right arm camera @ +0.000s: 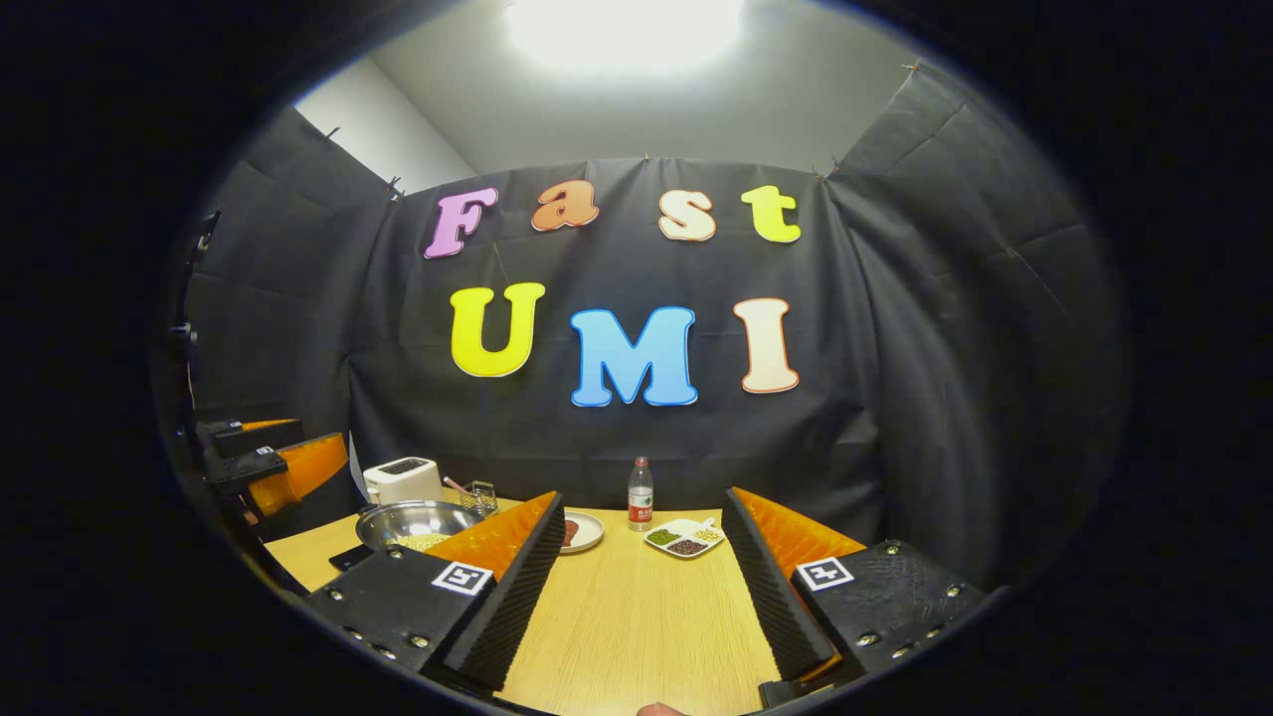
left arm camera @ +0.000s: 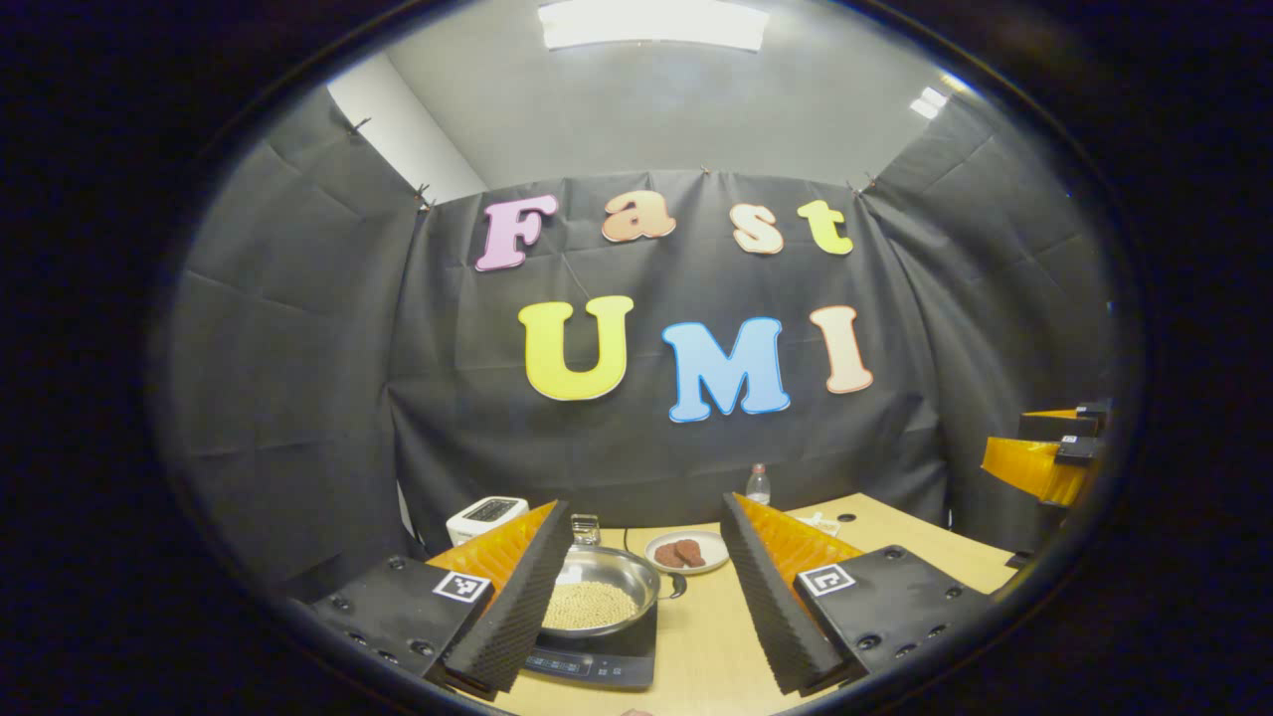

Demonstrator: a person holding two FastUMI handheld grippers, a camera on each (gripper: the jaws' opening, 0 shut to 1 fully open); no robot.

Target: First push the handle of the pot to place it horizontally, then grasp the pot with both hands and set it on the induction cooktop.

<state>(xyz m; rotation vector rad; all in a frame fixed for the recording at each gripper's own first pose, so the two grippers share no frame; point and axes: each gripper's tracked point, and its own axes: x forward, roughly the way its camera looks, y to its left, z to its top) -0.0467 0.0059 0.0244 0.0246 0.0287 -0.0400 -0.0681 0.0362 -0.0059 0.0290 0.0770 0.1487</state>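
Observation:
A steel pot (left arm camera: 597, 587) holding pale beans sits on the black induction cooktop (left arm camera: 597, 664), its short dark handle (left arm camera: 677, 585) pointing right. My left gripper (left arm camera: 646, 507) is open and empty, lifted back from the pot, which lies behind its left finger. In the right gripper view the pot (right arm camera: 418, 522) and the cooktop (right arm camera: 346, 557) lie at the far left of the table. My right gripper (right arm camera: 641, 497) is open with nothing between its fingers, over the table's middle. The left gripper (right arm camera: 269, 462) hangs at the left edge; the right gripper (left arm camera: 1054, 457) shows at the right edge.
A white toaster (right arm camera: 403, 479) and a glass holder (right arm camera: 480, 494) stand behind the pot. A plate of meat (left arm camera: 686, 550), a water bottle (right arm camera: 640, 507) and a divided dish of beans (right arm camera: 684, 537) stand at the back of the wooden table (right arm camera: 636, 626).

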